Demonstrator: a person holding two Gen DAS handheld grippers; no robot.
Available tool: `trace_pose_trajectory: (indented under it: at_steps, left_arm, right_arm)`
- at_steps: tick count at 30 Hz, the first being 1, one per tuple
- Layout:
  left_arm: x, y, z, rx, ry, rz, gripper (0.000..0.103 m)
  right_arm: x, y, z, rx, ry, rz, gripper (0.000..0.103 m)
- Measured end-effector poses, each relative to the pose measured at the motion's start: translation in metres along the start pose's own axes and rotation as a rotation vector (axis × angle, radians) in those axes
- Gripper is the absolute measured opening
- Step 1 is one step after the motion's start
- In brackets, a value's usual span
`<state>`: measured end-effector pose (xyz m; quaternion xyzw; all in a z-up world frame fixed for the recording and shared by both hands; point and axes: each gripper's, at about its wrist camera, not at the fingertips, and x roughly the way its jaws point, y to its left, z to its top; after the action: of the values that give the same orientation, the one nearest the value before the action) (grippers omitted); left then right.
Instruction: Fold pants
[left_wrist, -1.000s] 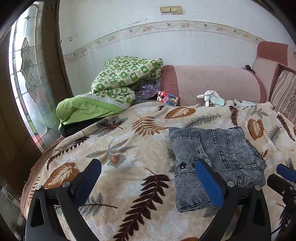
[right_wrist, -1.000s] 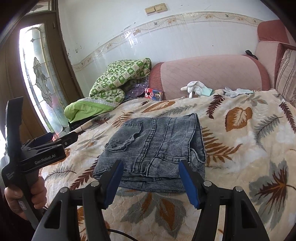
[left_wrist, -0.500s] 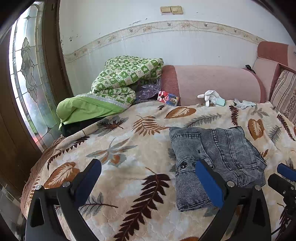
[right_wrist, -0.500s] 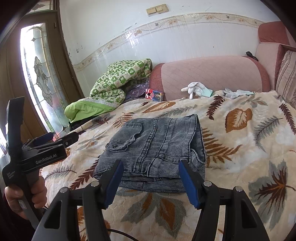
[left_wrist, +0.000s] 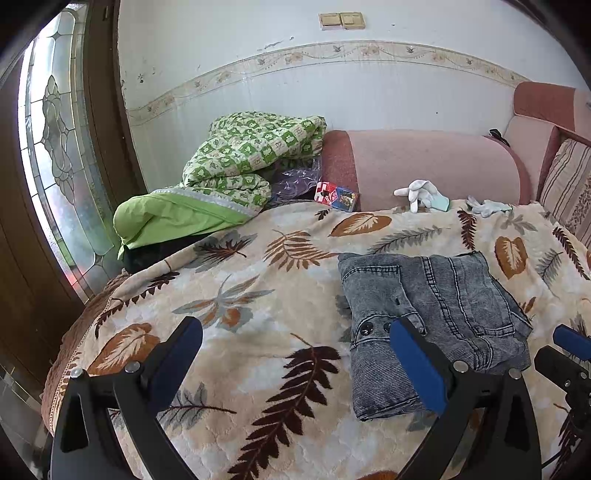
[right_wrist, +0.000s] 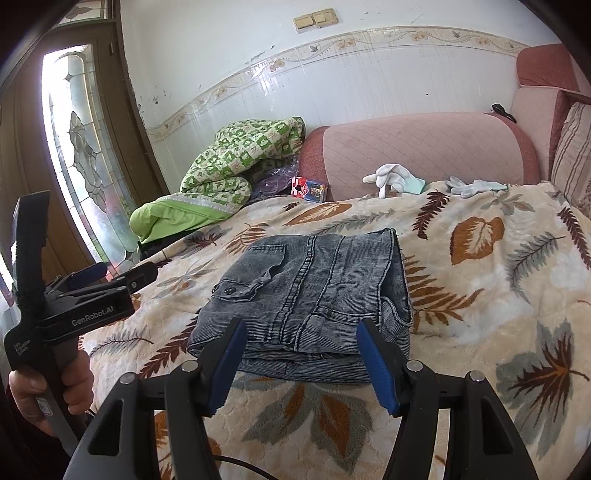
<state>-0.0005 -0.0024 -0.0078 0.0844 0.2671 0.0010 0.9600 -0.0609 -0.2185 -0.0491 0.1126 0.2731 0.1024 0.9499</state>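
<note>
Grey denim pants (left_wrist: 432, 317) (right_wrist: 314, 291) lie folded into a compact rectangle on the leaf-patterned blanket (left_wrist: 258, 295) (right_wrist: 480, 295). My left gripper (left_wrist: 295, 328) is open, its blue pads wide apart, with the left edge of the pants behind its right finger and only blanket between the fingers. My right gripper (right_wrist: 299, 328) is open just in front of the near edge of the pants, touching nothing. In the right wrist view a hand holds the left gripper (right_wrist: 110, 273) at the left, beside the pants.
A green quilt (left_wrist: 236, 173) is piled at the back left by a glass door (left_wrist: 55, 147). A pink sofa back (left_wrist: 424, 166), white gloves (left_wrist: 421, 192), a small red box (left_wrist: 336, 195) and a striped cushion (left_wrist: 569, 188) line the far side.
</note>
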Motion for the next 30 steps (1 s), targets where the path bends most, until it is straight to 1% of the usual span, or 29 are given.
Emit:
trace_pose_trajectory:
  at_steps: [30]
  left_arm:
    - [-0.0063, -0.0013, 0.0007, 0.014, -0.013, -0.009, 0.101]
  right_arm:
    - [-0.0011, 0.0000, -0.0001, -0.002, -0.004, 0.003, 0.065]
